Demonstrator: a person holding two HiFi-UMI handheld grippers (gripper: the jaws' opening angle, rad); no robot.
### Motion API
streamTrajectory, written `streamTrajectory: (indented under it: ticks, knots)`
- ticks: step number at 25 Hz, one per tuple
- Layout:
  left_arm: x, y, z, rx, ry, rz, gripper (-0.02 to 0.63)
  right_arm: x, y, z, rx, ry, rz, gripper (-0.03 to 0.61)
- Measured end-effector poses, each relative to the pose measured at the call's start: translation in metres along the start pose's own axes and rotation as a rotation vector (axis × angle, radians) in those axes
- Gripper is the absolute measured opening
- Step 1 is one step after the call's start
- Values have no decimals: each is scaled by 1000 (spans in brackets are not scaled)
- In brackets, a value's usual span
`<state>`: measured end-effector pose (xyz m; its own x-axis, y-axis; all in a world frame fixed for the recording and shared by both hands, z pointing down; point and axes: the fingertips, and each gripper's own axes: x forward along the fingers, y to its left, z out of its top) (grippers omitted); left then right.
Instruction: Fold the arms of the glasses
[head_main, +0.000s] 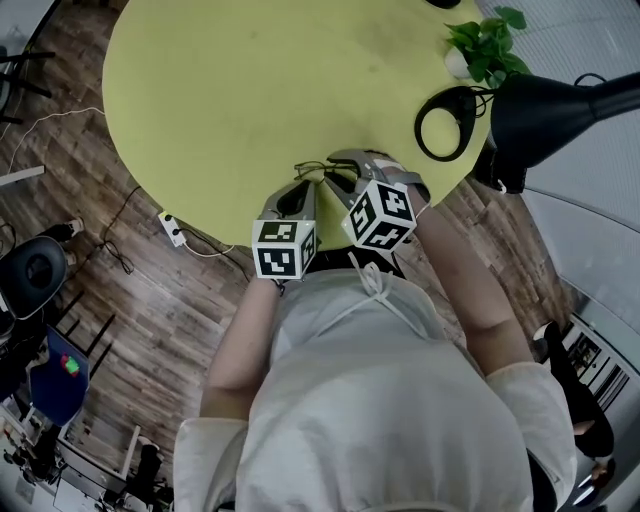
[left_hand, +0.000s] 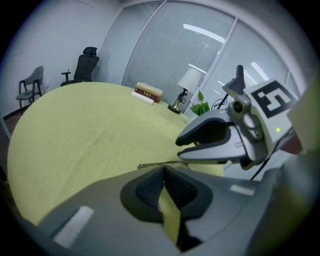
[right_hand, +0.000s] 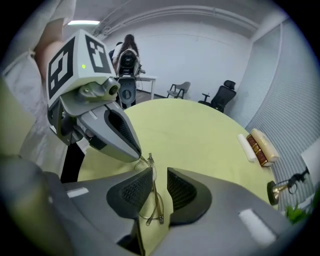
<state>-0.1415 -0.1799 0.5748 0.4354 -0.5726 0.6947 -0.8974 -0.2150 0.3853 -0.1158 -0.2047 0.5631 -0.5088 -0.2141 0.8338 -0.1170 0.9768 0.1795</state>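
Right gripper view shows my right tool (right_hand: 159, 181) with its jaws apart, one dark ribbed pad on each side of the glasses (right_hand: 154, 202). The thin wire frame runs lengthwise down the gap and sits closer to the pad on that picture's left; I cannot tell whether it touches the pad. At the far end of the glasses, the tip of my left tool (right_hand: 138, 156) meets the frame.

In the left gripper view that tool's jaws are pressed together at their tips, pinching the thin metal of the glasses. A short length of wire sticks out sideways just past the pads. My right tool's jaws show close beyond it, held open.

From the head view both tools sit side by side at the near edge of the round yellow-green bench (head_main: 230, 90), noses pointing in toward each other with the glasses between them. I cannot tell whether the glasses rest on the bench or hang just above it.

Well away across the bench lies a stack of books (right_hand: 260, 145). A black lamp (head_main: 545, 110) and a small green plant (head_main: 487, 45) stand at the bench's right side. A white power strip (head_main: 172, 230) lies on the wooden floor (head_main: 150, 330).
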Motion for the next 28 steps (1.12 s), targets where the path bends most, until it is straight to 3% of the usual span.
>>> streamTrajectory:
  ticks: [6, 11, 13, 21, 28]
  knots:
    - [-41, -10, 65, 65, -176, 33, 8, -58, -27, 18, 264, -170, -160, 0]
    - [-89, -28, 125, 183, -342, 51, 8, -120, -51, 33, 555, -318, -297, 0]
    - [-111, -41, 145, 220, -404, 51, 6, -148, -62, 37, 616, -372, -363, -1]
    - [-182, -82, 212, 327, -618, 38, 6, -227, -79, 56, 615, -537, -541, -2]
    - [-194, -89, 220, 353, -642, 69, 6, -248, -85, 66, 581, -567, -585, -2]
